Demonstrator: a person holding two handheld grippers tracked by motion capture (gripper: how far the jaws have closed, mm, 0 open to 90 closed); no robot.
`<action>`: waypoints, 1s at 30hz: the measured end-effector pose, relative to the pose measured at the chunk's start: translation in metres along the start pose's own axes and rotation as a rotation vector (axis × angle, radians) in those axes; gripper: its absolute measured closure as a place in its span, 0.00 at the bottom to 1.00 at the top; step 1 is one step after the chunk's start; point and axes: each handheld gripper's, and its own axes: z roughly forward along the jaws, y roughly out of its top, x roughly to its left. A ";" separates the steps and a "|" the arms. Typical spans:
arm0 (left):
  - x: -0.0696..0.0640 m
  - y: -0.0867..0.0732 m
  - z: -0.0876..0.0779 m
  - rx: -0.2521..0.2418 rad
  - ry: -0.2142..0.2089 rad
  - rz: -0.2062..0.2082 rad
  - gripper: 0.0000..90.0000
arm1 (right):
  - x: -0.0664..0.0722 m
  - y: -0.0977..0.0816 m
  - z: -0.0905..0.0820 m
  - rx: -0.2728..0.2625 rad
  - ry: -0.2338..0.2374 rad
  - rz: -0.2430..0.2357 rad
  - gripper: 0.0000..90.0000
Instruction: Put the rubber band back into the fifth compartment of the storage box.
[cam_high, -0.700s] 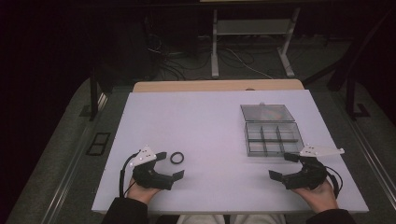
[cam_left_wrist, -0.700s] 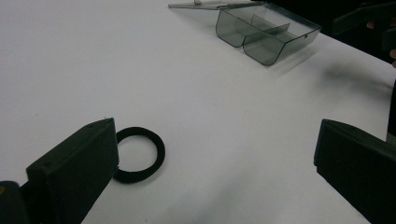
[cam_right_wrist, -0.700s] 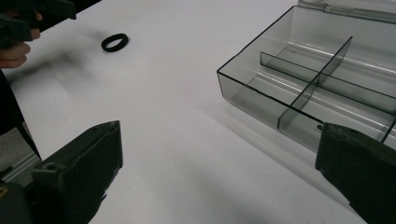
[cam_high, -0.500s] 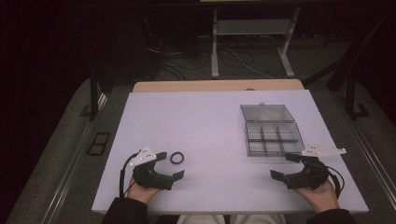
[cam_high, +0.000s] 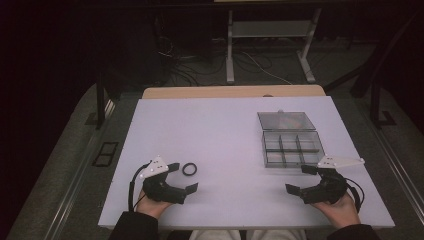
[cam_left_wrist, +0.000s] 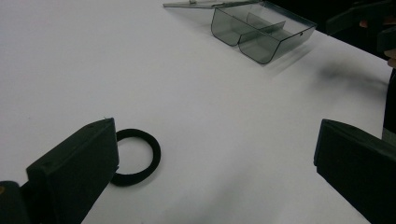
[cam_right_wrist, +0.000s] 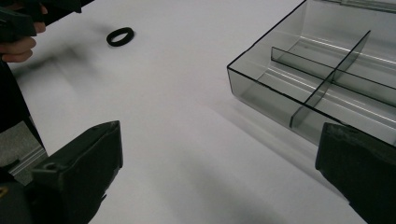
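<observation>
Near the bench's front edge, toward its left corner, the left claw (cam_high: 183, 178) stands wide open and empty with the small black ring (cam_high: 189, 169) lying flat just beside its upper jaw — to pick it up well, I'd judge, slide one jaw across so the thin, matte band sits between both pads before closing. Over by the front right corner the right claw (cam_high: 300, 180) gapes empty too, and just beyond it sits the smoky clear plastic box (cam_high: 292, 147) — hard-walled, divided into compartments, lid laid open behind.

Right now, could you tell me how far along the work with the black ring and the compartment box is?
Done: the compartment box already lies open, compartments empty. In hand: the open left tongs sit beside the black ring, not gripping it. Left: grasping the ring and, probably, carrying it to the box, near the open right tongs.
</observation>
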 end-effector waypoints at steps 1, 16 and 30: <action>0.000 0.000 0.000 -0.001 -0.001 0.001 0.00 | 0.001 0.000 0.001 0.003 0.001 0.000 0.00; -0.003 0.008 -0.003 0.025 -0.016 0.017 0.00 | -0.001 -0.003 0.002 0.021 0.002 -0.009 0.00; -0.003 0.023 -0.007 0.078 -0.015 0.022 0.00 | -0.002 -0.004 0.002 0.035 0.010 -0.005 0.00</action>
